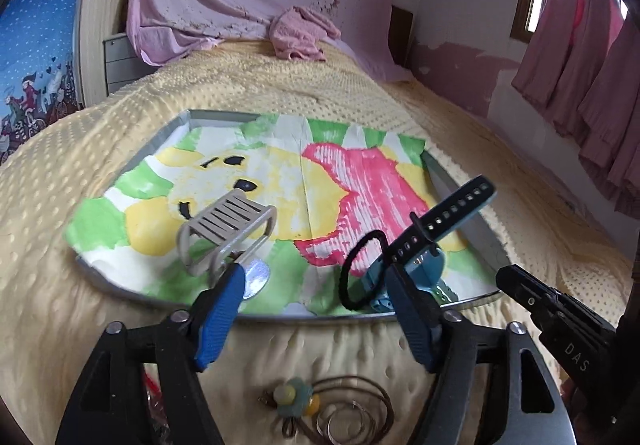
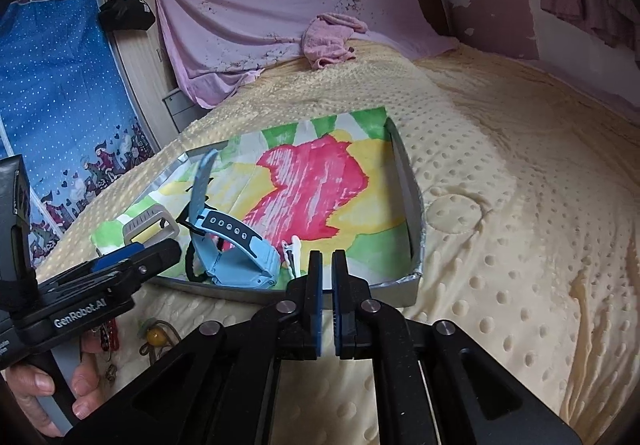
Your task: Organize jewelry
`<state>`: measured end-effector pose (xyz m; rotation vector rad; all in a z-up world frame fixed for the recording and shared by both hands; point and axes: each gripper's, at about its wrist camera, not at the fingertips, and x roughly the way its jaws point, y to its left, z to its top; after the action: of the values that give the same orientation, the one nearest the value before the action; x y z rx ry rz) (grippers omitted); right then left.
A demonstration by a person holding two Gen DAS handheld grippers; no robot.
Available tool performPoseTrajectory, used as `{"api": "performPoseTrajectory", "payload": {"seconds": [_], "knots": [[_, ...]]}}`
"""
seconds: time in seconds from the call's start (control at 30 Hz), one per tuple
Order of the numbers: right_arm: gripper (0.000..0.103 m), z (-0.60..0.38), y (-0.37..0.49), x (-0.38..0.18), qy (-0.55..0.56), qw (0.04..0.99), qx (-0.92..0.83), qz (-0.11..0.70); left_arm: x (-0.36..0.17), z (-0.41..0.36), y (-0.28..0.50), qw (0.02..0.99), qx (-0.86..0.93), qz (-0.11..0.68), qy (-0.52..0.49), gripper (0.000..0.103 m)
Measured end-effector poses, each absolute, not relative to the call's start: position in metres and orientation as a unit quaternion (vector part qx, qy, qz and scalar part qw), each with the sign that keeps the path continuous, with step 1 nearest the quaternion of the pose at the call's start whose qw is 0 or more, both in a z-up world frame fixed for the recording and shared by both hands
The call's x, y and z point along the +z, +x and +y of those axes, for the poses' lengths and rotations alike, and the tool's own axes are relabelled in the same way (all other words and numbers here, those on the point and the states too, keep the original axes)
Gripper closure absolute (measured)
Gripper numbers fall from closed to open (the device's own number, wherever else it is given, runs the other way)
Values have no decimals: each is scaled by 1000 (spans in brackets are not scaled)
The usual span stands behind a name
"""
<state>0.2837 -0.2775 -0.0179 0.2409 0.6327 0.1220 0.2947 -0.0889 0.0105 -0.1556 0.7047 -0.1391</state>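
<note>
Left wrist: watch [image 1: 420,269] in tray [image 1: 176,125]

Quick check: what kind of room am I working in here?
Likely a bedroom: the tray sits on a bed with a yellow dotted blanket, a pink sheet draped at its head, and curtains by a window.

Soft window daylight, fisheye-warped edges

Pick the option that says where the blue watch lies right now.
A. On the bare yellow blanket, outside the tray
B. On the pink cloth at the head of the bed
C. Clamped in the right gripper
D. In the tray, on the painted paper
D: the blue watch rests on the painted paper inside the tray, clear of the right gripper.
</note>
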Motion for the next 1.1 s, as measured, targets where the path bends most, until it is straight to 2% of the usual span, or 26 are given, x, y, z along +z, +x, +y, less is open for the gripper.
{"api": "performPoseTrajectory", "payload": {"seconds": [0.03,0.07,0.1,0.17,0.23,0.3,0.33,0.4,0.47,0.53,0.6,1.1], "knots": [[79,-277,279,-14,118,944,58,303,13,-86,290,936,-66,337,-79,26],[68,-276,274,-11,116,947,57,295,16,-82,283,939,-63,328,-82,24],[64,-275,271,-7,113,948,57,290,19,-80,279,941,-61,322,-82,21],[64,-270,261,2,100,953,54,280,24,-74,268,946,-53,311,-80,18],[57,-264,249,11,97,958,53,264,28,-66,257,949,-49,299,-82,14],[41,-259,237,19,94,963,50,246,33,-57,244,954,-42,284,-84,7],[37,-256,229,24,93,967,44,235,34,-52,238,956,-39,276,-85,5],[18,-250,217,29,93,971,35,218,38,-41,223,962,-33,254,-90,0],[9,-243,202,35,92,975,37,199,39,-31,207,968,-30,232,-90,0],[8,-236,191,40,87,978,40,188,39,-22,193,972,-28,215,-86,0],[1,-230,181,43,84,979,44,180,38,-15,181,974,-31,205,-88,0],[1,-197,106,37,58,982,53,171,33,16,102,985,-7,166,-53,0]]}}
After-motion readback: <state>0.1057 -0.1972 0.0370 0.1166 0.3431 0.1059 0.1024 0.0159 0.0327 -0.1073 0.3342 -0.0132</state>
